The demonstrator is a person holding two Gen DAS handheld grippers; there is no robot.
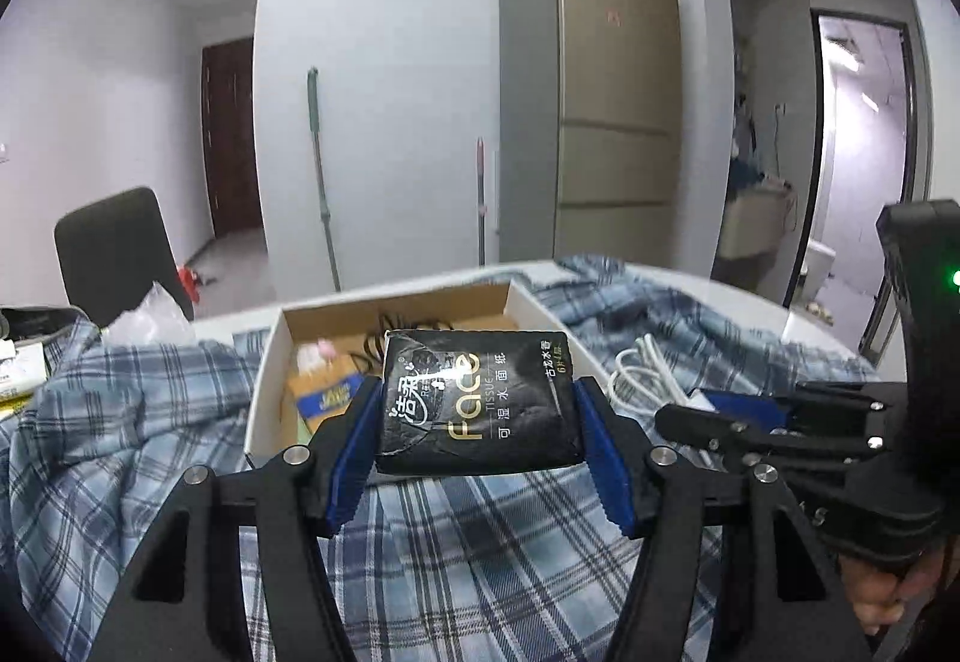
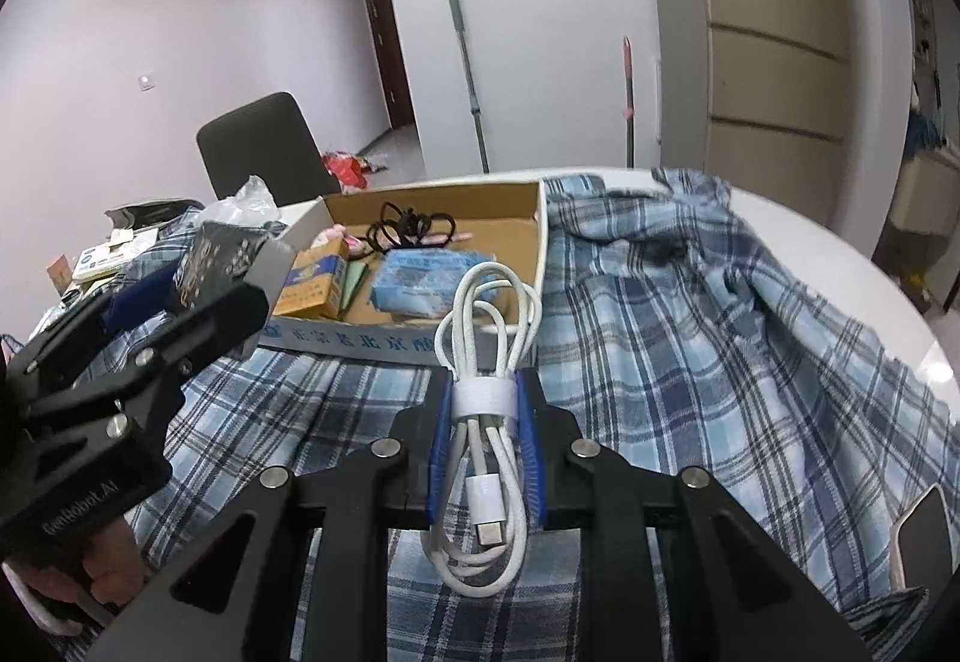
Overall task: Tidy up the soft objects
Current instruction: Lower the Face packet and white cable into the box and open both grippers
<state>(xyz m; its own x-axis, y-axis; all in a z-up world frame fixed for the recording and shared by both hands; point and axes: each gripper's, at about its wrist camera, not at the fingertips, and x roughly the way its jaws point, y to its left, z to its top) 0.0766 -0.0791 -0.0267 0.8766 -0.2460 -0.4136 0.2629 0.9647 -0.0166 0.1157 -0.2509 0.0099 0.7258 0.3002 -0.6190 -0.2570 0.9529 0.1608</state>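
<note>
Blue-padded fingers (image 1: 591,437) of the left gripper (image 1: 477,422) pressed against both short sides of a black tissue pack (image 1: 477,401), which sat squarely between them and was held clear of the cloth below. Gold lettering faced up on the pack, and its far edge overlapped the near wall of the cardboard box (image 1: 270,362) in the left wrist view.

On the right gripper (image 2: 483,410), the fingers (image 2: 441,422) were nearly closed on a bundled white cable (image 2: 486,422). They clamped it at its white strap, with the upper loops standing beyond the fingertips towards the box and the lower loops and plug hanging back between the finger arms.

Beneath both grippers lay a blue plaid shirt (image 2: 690,332), rumpled and spread across a white counter (image 2: 900,272). The open box stood on the counter at the far edge of the shirt. Inside it were an orange packet (image 2: 309,290), a blue plastic-wrapped packet (image 2: 420,278) and a coil of black cord (image 2: 408,227).

From the right wrist view, the left gripper appeared at the left, just beside the box's near left corner, with a hand (image 2: 102,560) on its grip. A clear plastic bag (image 2: 252,203) and some papers (image 2: 102,257) lay further left. A dark chair (image 2: 264,152) stood beyond the counter. A phone's edge (image 2: 918,548) showed at the lower right.
</note>
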